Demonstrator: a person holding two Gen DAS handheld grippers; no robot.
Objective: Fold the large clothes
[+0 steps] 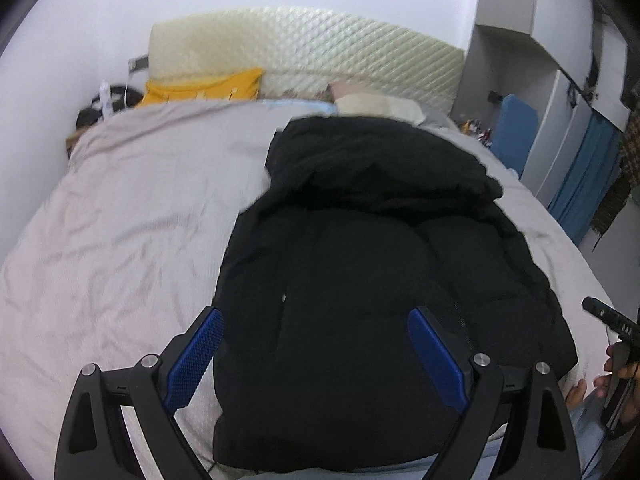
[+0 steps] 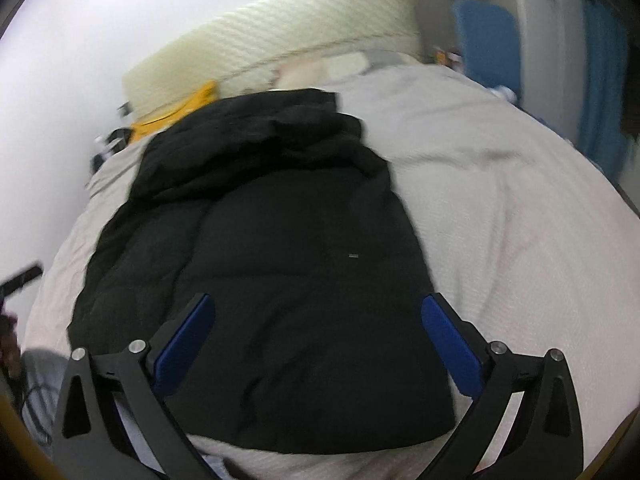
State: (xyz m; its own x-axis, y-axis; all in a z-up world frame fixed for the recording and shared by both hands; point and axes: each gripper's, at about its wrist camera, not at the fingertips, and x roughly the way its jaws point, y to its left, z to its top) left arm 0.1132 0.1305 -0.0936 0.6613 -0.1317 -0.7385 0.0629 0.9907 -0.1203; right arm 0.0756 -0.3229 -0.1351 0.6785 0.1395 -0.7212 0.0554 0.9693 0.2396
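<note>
A large black puffer jacket (image 1: 360,264) lies flat on the bed, its hood toward the headboard and its hem toward me. In the right wrist view the same jacket (image 2: 272,264) shows its sides folded in, forming a long narrow shape. My left gripper (image 1: 316,320) hovers open above the hem end, blue pads wide apart, holding nothing. My right gripper (image 2: 318,308) is also open over the jacket's lower half, nothing between its fingers. The other gripper's tip (image 1: 608,316) shows at the right edge, held by a hand (image 1: 620,376).
The bed (image 1: 120,232) has a wrinkled pale grey cover. A quilted cream headboard (image 1: 320,48) stands behind, with a yellow cushion (image 1: 204,88) and pale pillows (image 1: 376,104). Blue items (image 1: 512,132) and white cupboards (image 1: 568,128) line the right side.
</note>
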